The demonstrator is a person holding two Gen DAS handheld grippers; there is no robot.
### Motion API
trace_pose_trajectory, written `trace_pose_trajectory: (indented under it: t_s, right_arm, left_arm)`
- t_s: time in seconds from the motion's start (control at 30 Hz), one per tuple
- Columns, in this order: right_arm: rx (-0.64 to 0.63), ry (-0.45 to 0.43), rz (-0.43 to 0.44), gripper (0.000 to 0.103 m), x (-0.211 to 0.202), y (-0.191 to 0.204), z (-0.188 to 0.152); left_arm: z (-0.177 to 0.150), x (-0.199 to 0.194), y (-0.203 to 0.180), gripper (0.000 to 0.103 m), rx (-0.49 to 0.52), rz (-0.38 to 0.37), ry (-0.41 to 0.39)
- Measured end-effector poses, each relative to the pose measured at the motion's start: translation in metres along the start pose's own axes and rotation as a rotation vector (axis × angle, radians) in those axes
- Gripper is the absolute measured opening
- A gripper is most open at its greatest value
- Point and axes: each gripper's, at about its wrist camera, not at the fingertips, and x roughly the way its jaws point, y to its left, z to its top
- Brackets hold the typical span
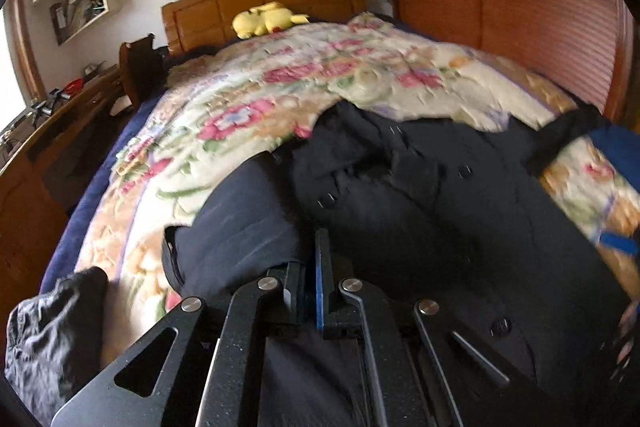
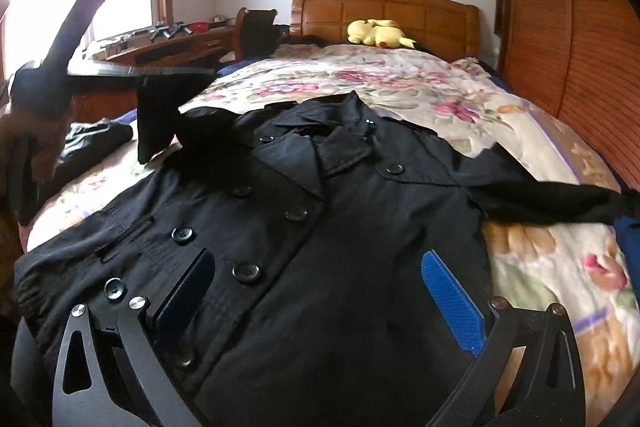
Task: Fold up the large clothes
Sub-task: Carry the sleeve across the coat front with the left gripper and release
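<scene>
A black coat (image 2: 320,211) was spread front-up on the floral quilt (image 2: 400,79) of the bed, directly ahead of and under the right gripper (image 2: 320,291), whose fingers were held wide apart above the buttoned front with nothing pressed between them. The left gripper (image 1: 316,267) was closed together; dark fabric of the coat's sleeve (image 1: 240,223) lay at its fingers, and whether it was pinched could not be told. A yellow plush toy (image 2: 376,33) was seen far ahead, near the headboard (image 2: 384,11).

Black coat (image 2: 320,227) on floral-quilted bed (image 2: 420,83)
</scene>
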Motion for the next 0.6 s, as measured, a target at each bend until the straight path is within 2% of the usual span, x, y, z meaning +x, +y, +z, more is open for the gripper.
trace_pose_trajectory:
  t_s: [0.17, 0.23, 0.37, 0.4, 0.43, 0.5, 0.53, 0.6]
  right_arm:
    - [0.019, 0.006, 0.017, 0.103, -0.007, 0.005, 0.007]
    - [0.024, -0.003, 0.032, 0.103, -0.011, 0.008, 0.011]
    - [0.017, -0.024, 0.042, 0.103, -0.018, 0.014, 0.013]
    - [0.015, -0.024, 0.043, 0.103, -0.019, 0.016, 0.014]
    - [0.015, -0.021, 0.044, 0.103, -0.018, 0.018, 0.013]
    - [0.012, -0.017, 0.048, 0.103, -0.019, 0.019, 0.014]
    - [0.01, -0.014, 0.049, 0.103, -0.017, 0.02, 0.014]
    - [0.007, -0.014, 0.055, 0.103, -0.013, 0.023, 0.017]
  left_arm:
    - [-0.024, -0.008, -0.008, 0.018, -0.035, -0.066, 0.041]
    - [-0.031, -0.014, -0.011, 0.029, -0.041, -0.073, 0.035]
    - [-0.045, -0.035, -0.006, 0.037, -0.054, -0.09, 0.016]
    - [-0.046, -0.038, -0.003, 0.045, -0.058, -0.091, 0.014]
    - [-0.048, -0.041, 0.0, 0.058, -0.066, -0.094, 0.01]
    - [-0.052, -0.047, 0.011, 0.071, -0.088, -0.103, 0.005]
    - [-0.054, -0.049, 0.016, 0.076, -0.099, -0.107, 0.005]
    - [-0.056, -0.048, 0.027, 0.078, -0.113, -0.091, 0.007]
